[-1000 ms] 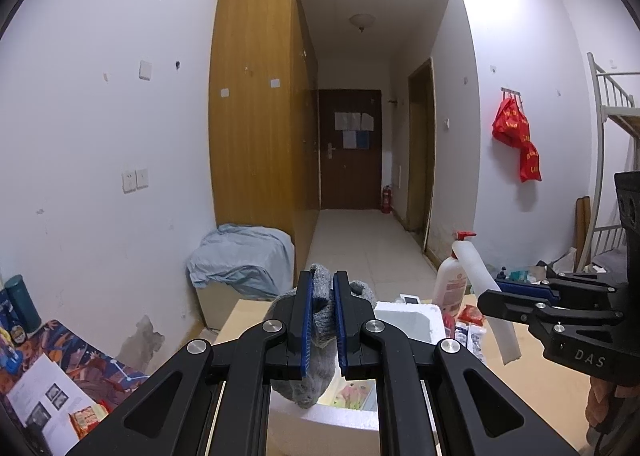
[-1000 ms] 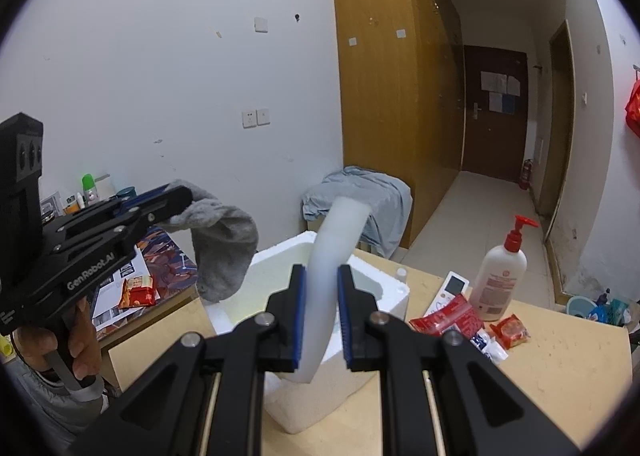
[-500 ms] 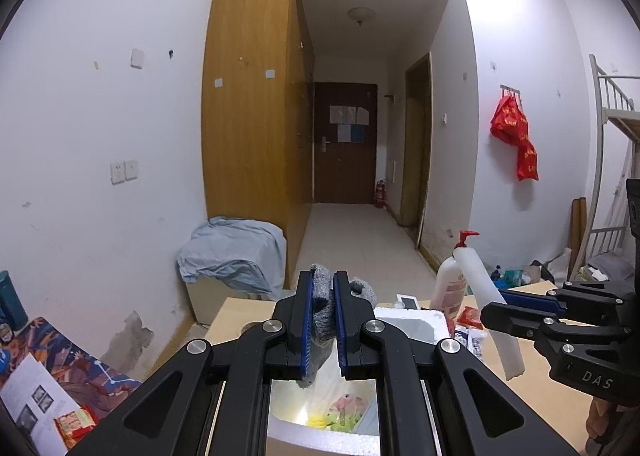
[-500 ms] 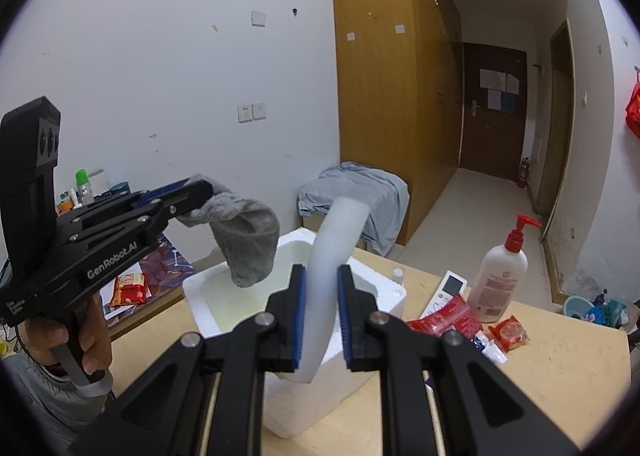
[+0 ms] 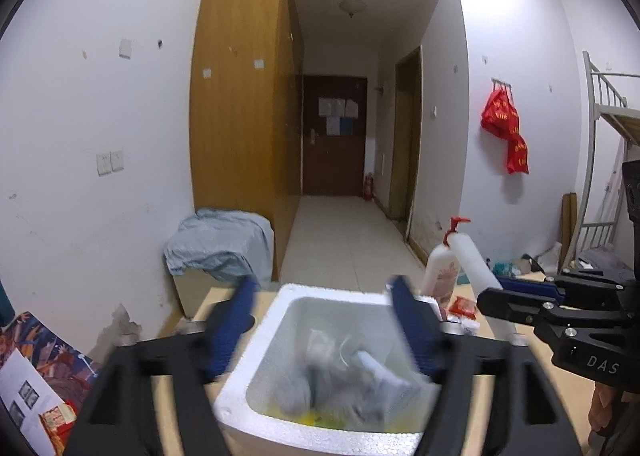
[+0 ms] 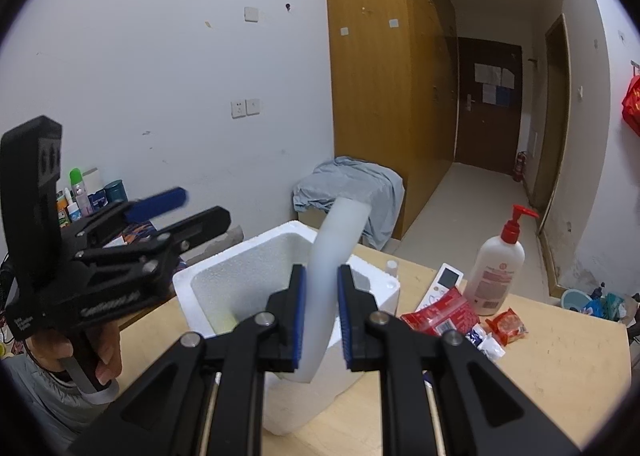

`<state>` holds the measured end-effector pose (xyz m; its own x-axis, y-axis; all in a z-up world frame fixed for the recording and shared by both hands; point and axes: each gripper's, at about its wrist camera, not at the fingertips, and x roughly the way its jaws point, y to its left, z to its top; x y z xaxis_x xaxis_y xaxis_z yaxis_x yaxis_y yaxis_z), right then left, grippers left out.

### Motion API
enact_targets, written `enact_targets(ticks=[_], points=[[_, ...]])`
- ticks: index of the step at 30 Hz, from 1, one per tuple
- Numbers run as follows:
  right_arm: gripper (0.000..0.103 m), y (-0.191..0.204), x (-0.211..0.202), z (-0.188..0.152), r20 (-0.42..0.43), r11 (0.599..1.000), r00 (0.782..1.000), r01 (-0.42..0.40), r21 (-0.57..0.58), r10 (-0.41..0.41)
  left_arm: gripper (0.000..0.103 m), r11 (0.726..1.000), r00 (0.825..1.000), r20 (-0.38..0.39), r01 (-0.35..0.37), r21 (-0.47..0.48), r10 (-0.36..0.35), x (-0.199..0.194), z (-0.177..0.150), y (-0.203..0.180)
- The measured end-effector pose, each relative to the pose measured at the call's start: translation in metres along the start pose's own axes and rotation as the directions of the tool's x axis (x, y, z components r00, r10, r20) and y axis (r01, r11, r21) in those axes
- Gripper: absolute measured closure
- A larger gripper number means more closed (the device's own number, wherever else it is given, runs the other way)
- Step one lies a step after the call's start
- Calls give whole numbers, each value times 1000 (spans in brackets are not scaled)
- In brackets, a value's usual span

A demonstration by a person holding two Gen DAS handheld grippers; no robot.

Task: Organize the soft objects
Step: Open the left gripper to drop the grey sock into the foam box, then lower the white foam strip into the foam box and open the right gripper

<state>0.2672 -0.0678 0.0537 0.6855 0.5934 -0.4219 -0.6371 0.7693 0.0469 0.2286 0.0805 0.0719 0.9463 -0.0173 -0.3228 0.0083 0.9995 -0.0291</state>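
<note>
A white foam box (image 5: 272, 320) (image 6: 248, 268) stands on the wooden table. My left gripper (image 5: 322, 282) (image 6: 188, 208) hovers over the box's opening, its jaws opening wide, with nothing between the blurred blue pads. Below them a grey sock (image 5: 316, 380) lies blurred inside the box on other soft items. My right gripper (image 6: 322, 276) (image 5: 520, 296) is shut on a bent white foam tube (image 6: 340, 232) (image 5: 476, 260) at the box's near right side. The tube curves up past the fingers.
Right of the box on the table (image 6: 560, 356) are a pump lotion bottle (image 6: 496, 272), a remote (image 6: 448, 278) and red snack packets (image 6: 440, 316). A cloth-covered box (image 6: 352, 184) sits by the wardrobe. Bottles (image 6: 80, 196) crowd a side desk at left.
My left gripper's jaws have sprung apart and the grey sock has dropped from them into the foam box. The right gripper still holds the tube in the same place.
</note>
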Motion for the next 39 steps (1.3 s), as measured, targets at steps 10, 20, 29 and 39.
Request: enact_targets(ticks=[10, 20, 29, 39], points=[[85, 0, 1, -2, -5, 1000, 1000, -6, -1, 6, 11, 1000, 999, 25, -29, 4, 28, -8, -2, 0], [85, 7, 17, -3, -28, 999, 998, -48, -8, 47, 5, 994, 993, 52, -106, -18, 107, -28, -4, 17], [85, 27, 36, 1, -50, 995, 994, -97, -34, 95, 5, 977, 977, 54, -201, -71, 205, -46, -10, 48], [85, 44, 56, 6, -68, 991, 990, -125, -48, 121, 4, 962, 963, 49, -258, -93, 263, -60, -13, 74]])
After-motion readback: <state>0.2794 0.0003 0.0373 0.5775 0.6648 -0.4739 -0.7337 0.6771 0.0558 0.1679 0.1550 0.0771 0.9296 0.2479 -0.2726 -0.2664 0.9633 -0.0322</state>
